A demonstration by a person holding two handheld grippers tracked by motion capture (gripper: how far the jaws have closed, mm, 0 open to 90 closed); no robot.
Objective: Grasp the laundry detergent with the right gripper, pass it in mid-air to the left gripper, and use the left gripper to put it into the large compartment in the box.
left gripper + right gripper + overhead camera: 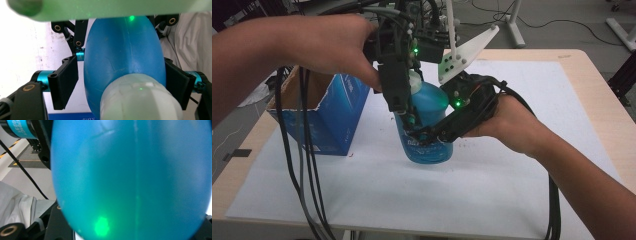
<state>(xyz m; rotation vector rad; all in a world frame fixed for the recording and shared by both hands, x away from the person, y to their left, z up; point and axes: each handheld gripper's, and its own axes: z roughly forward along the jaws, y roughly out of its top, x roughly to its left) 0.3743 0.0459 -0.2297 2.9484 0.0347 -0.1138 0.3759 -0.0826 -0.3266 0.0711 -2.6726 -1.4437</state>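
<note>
Blue bottle (130, 180) close-up, right gripper (432, 134) clamping it upright

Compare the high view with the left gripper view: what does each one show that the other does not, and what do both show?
High view alone: the open blue cardboard box left of the bottle, the white sheet on the wooden table, and both of the person's hands.

Left gripper view alone: the white cap close up, between the left hand-held gripper pads, and a gap beside the left-side pad.

Both: the blue bottle, held around its body by the right hand-held gripper.
</note>
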